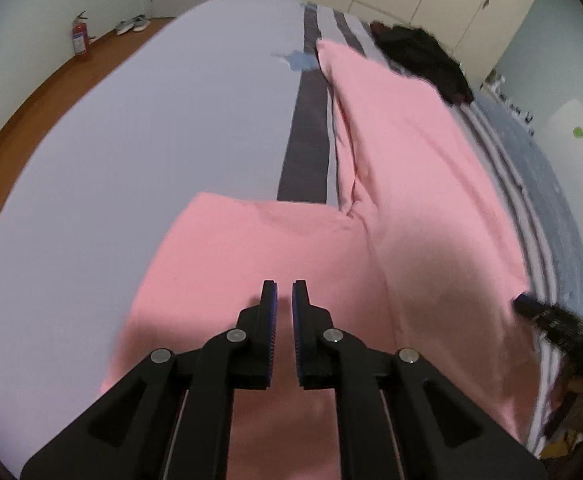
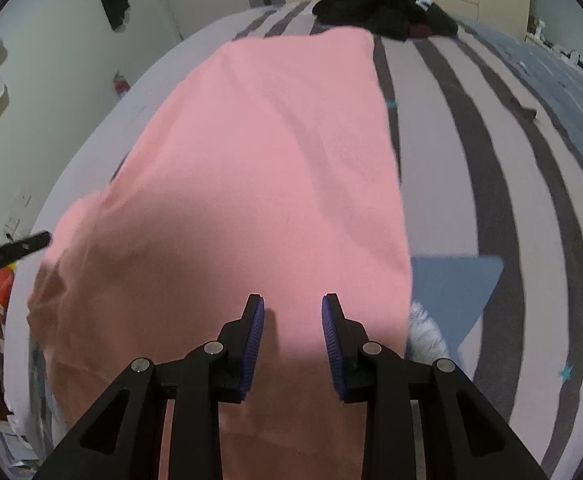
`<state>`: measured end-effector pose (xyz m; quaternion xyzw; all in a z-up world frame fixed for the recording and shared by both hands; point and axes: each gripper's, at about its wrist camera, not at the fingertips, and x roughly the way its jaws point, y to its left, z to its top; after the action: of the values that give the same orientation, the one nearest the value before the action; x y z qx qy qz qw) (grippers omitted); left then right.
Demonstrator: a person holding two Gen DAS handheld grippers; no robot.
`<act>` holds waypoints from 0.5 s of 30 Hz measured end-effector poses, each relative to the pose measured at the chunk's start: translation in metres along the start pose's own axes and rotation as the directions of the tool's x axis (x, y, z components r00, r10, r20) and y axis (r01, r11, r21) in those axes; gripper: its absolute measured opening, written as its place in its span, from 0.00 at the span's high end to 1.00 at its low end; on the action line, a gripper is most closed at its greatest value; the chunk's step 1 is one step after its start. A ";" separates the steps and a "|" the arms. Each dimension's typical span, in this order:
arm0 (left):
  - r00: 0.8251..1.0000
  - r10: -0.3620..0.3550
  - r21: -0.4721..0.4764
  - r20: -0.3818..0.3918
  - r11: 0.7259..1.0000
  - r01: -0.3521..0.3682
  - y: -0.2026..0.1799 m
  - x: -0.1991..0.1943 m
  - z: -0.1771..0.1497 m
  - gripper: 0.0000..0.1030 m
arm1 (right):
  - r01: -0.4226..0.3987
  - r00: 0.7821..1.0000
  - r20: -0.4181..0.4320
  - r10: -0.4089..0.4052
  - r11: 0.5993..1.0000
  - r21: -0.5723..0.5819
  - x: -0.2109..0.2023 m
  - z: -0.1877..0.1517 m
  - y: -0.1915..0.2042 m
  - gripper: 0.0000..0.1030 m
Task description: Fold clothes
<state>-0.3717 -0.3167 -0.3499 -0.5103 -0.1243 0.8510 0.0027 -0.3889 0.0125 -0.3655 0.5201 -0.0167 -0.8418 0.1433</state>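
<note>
Left gripper nearly together, empty | right gripper apart, empty | pink shirt beneath both, long axis toward 12 o'clock | sleeve nearer left gripper | bed

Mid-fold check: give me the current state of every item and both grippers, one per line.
pink shirt: spread on the bed, one sleeve out flat, not folded yet.
black garment: crumpled heap at the far end of the bed.
left gripper: narrowly open, empty, above the sleeve.
right gripper: open, empty, above the shirt.
bed: covered, striped sheet.
</note>
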 end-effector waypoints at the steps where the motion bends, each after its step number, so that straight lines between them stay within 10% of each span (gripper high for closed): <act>1: 0.999 0.031 0.006 -0.017 1.000 -0.031 0.006 0.006 -0.004 0.93 | 0.001 1.000 0.007 -0.001 1.000 0.001 -0.001 0.002 -0.002 0.74; 9: 0.955 0.275 -0.018 -0.109 0.960 -0.279 0.038 0.007 -0.010 0.93 | 0.025 0.998 0.051 -0.026 0.999 0.026 0.003 0.026 -0.017 0.73; 15: 0.996 0.077 0.045 0.049 0.996 -0.079 -0.014 0.017 0.061 0.93 | 0.036 0.992 0.120 -0.036 0.999 0.001 0.014 0.073 -0.019 0.73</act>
<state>-0.4341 -0.3133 -0.3340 -0.4942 -0.0844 0.8650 -0.0215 -0.4628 0.0178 -0.3476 0.4687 -0.0156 -0.8740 0.1273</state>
